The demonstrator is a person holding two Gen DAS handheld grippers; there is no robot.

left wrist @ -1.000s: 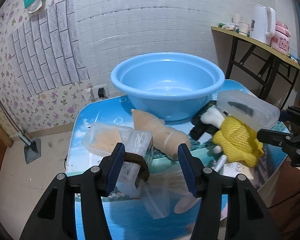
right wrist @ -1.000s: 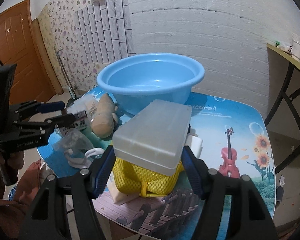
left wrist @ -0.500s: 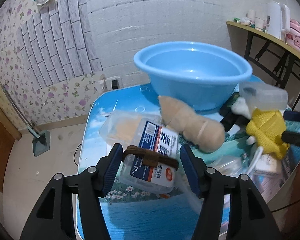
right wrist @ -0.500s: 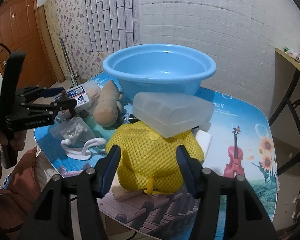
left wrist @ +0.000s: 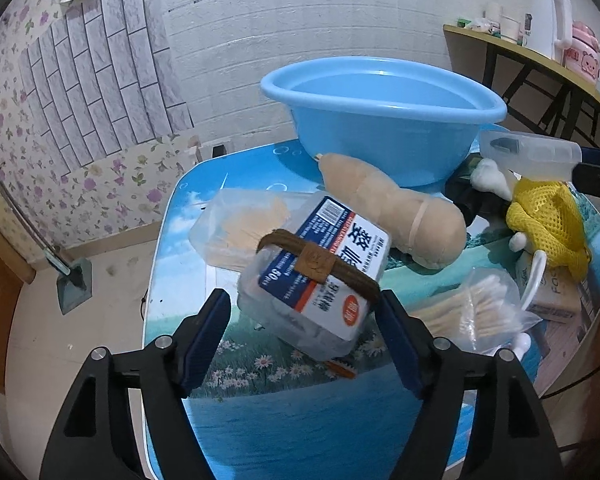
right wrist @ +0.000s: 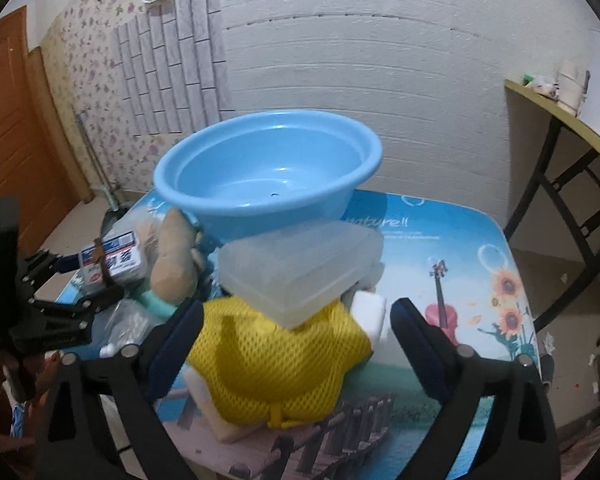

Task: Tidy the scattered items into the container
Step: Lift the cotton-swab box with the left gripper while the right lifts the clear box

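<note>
An empty blue basin [left wrist: 384,112] stands at the back of the table; it also shows in the right wrist view [right wrist: 268,176]. My left gripper [left wrist: 304,320] is open around a clear labelled box with a brown band [left wrist: 320,276], tilted off the table. My right gripper [right wrist: 296,320] is open around a yellow mesh bag [right wrist: 280,356] with a frosted plastic case [right wrist: 300,268] on top. A beige plush roll [left wrist: 392,208] lies in front of the basin.
A bag of cotton swabs [left wrist: 476,312], a clear lidded box [left wrist: 244,220], a white hook and a small carton lie on the printed table [left wrist: 300,420]. A side table with a kettle [left wrist: 544,20] stands at the right. Floor drops off left.
The left gripper has drawn back and swung left, its jaws wider; the banded box now leans between them. The right gripper has opened wider and the frosted case has tipped on the mesh bag.
</note>
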